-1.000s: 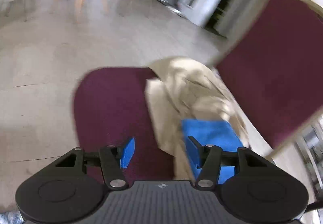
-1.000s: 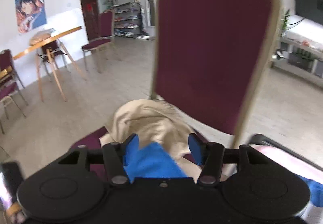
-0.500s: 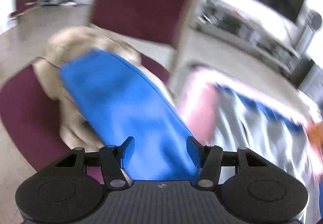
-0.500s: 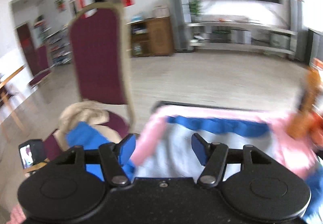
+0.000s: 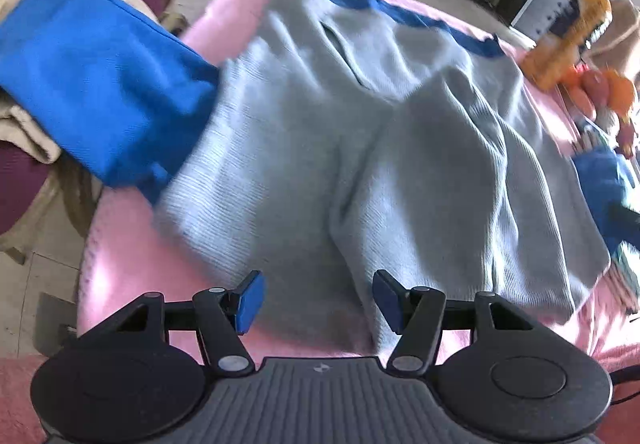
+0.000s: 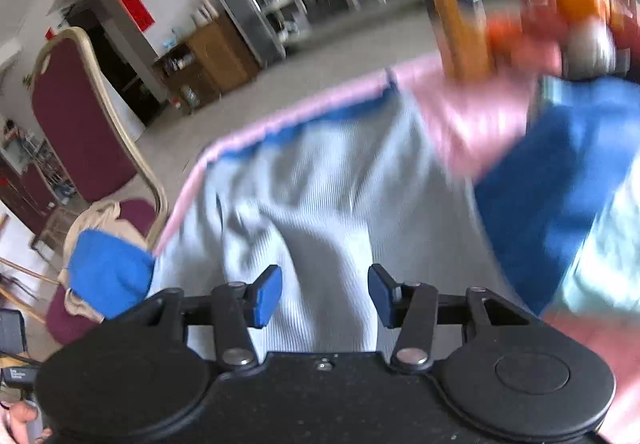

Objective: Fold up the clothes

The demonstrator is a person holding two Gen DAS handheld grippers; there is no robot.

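A grey ribbed garment with blue trim (image 5: 360, 115) lies spread and wrinkled on a pink-covered table (image 5: 128, 268). It also shows in the right wrist view (image 6: 320, 203). Its blue sleeve (image 5: 92, 83) hangs off the left side toward a chair; the right wrist view shows that sleeve (image 6: 108, 276) too. Another blue part (image 6: 560, 183) lies at the right. My left gripper (image 5: 316, 298) is open and empty over the garment's near hem. My right gripper (image 6: 324, 294) is open and empty above the grey cloth.
A maroon chair (image 6: 80, 115) stands left of the table with beige clothes (image 5: 28, 123) piled on its seat. An orange bottle (image 5: 568, 31) and orange toys (image 5: 608, 91) stand at the table's far right corner. Cabinets and shelves line the far wall.
Both grippers swung from the chair with its clothes pile to the right, over the pink table and the grey garment. Both stayed open and empty.
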